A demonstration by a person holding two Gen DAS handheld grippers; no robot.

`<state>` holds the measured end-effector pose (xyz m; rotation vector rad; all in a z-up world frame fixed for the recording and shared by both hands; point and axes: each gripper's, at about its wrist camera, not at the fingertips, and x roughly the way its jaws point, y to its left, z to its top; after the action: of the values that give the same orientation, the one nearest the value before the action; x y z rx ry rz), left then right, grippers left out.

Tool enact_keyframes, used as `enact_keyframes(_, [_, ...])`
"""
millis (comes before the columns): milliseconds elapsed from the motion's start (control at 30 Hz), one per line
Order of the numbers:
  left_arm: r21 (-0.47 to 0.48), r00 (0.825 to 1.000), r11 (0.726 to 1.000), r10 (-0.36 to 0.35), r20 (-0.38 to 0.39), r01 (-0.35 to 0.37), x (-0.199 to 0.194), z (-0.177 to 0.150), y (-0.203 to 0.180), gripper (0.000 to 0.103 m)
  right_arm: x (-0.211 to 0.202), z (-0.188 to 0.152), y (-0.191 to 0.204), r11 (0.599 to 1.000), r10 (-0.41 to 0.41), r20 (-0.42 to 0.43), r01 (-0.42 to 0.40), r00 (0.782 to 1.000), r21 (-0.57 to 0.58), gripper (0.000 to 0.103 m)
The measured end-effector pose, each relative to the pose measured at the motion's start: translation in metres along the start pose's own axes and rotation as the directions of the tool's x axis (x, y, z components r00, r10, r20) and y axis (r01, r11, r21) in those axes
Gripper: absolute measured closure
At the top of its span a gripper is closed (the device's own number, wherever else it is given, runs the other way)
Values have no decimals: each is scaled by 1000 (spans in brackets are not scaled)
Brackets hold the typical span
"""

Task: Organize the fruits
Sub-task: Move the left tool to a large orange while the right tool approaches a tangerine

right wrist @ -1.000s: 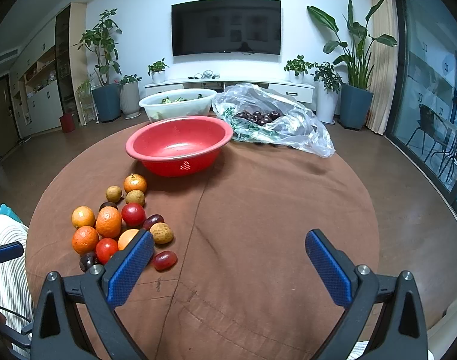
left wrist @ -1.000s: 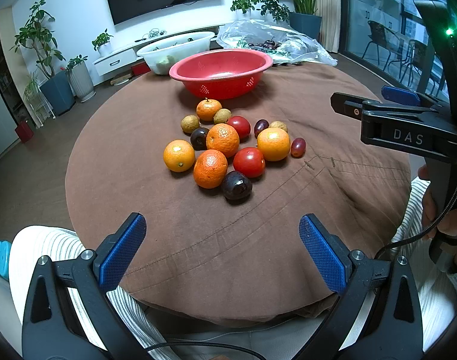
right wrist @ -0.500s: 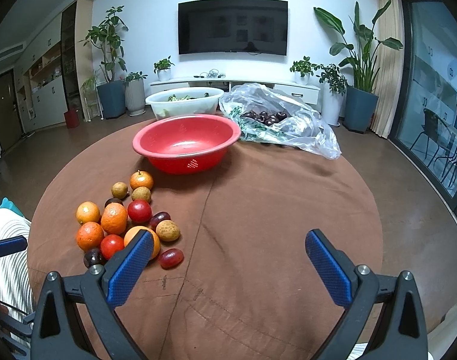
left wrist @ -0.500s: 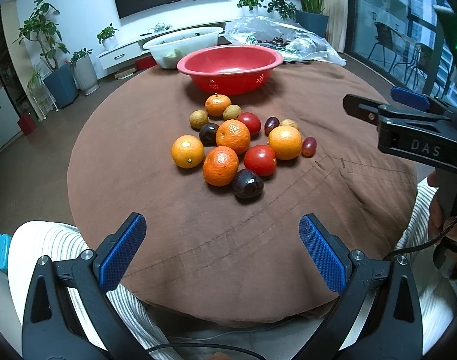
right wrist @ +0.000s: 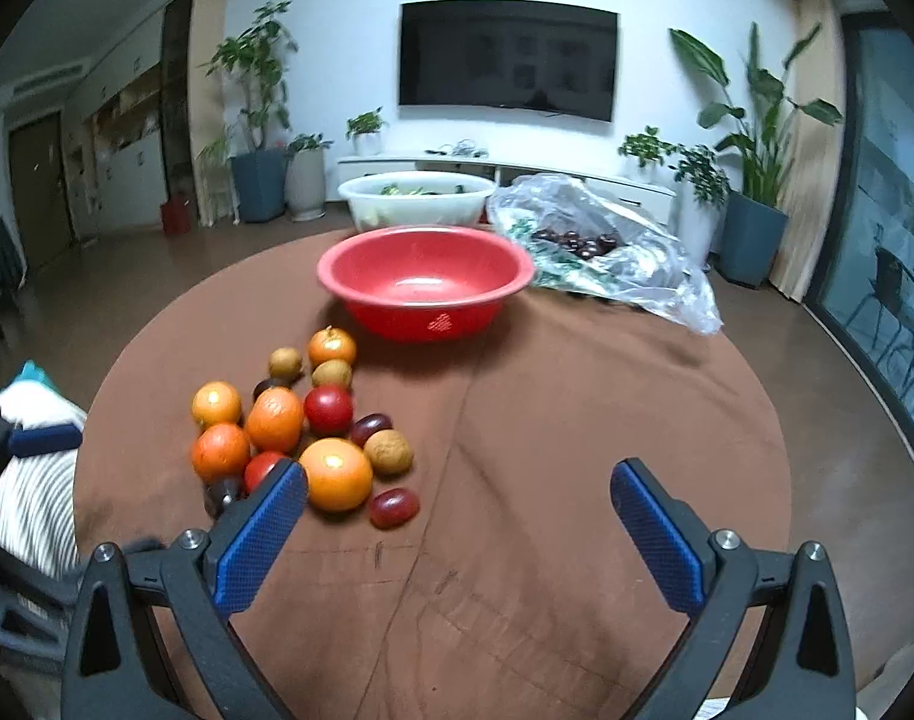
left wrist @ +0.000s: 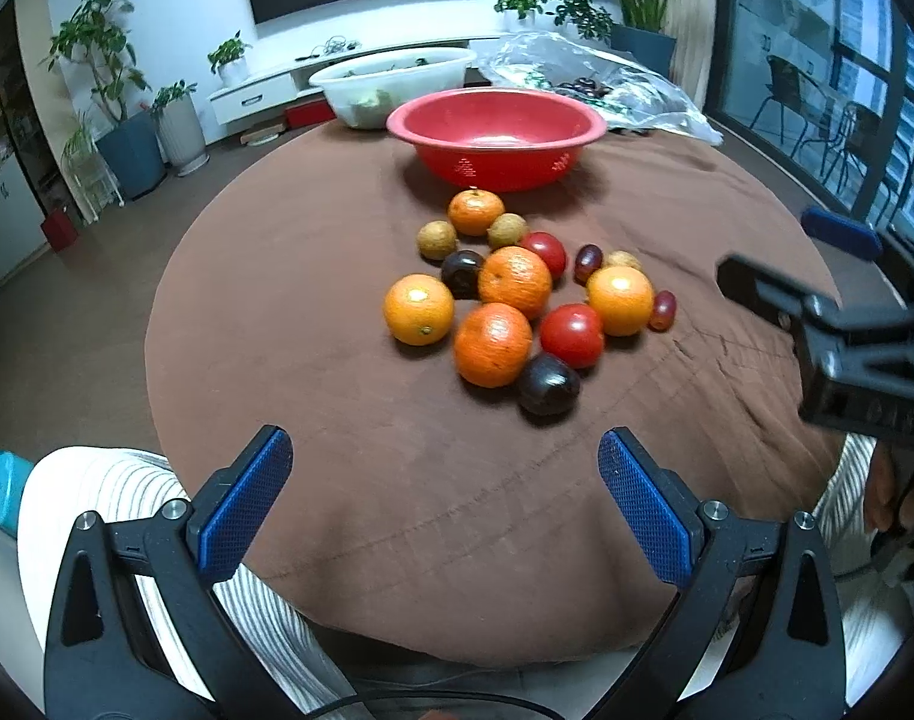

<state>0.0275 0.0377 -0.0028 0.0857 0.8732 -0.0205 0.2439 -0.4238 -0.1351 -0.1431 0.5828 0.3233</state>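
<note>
A cluster of fruit lies on the brown round table [left wrist: 312,276]: several oranges [left wrist: 493,345], red tomatoes [left wrist: 572,335], dark plums [left wrist: 548,384], small brown longans [left wrist: 437,239] and red grapes [left wrist: 662,309]. Behind the cluster stands an empty red bowl [left wrist: 496,135], also in the right wrist view as the red bowl [right wrist: 423,279]. My left gripper [left wrist: 444,501] is open above the near table edge, short of the fruit. My right gripper [right wrist: 457,534] is open with nothing in it, its left pad beside an orange [right wrist: 335,474] and a red grape [right wrist: 394,507].
A white basin [right wrist: 417,198] with greens and a clear plastic bag [right wrist: 607,252] of dark fruit sit at the table's far side. The person's striped sleeves [left wrist: 114,498] rest at the near edge. The right half of the table [right wrist: 607,408] is bare cloth.
Both grippers have moved forward toward the fruit, so the cluster and bowl appear larger and closer. Both stayed open; no fruit has moved.
</note>
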Motion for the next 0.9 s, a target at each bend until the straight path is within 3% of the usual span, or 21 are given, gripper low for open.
enact_keyframes(267, [-54, 999, 998, -41, 16, 42, 7, 16, 29, 1, 9, -8, 12, 999, 40, -43, -41, 998, -19, 0])
enact_keyframes(433, [-88, 996, 992, -89, -5, 88, 18, 29, 42, 25, 16, -11, 16, 998, 53, -69, -55, 996, -24, 9])
enact_keyframes(533, [-103, 994, 989, -110, -23, 107, 28, 35, 47, 34, 21, -13, 17, 998, 61, -94, -64, 994, -20, 15])
enact_keyframes(733, [-124, 987, 982, -153, -57, 145, 47, 47, 51, 45, 32, -15, 19, 996, 85, -138, -88, 987, -10, 26])
enact_keyframes(900, [-106, 988, 985, -140, -63, 133, 59, 59, 48, 48, 40, -15, 17, 996, 93, -157, -94, 983, 1, 31])
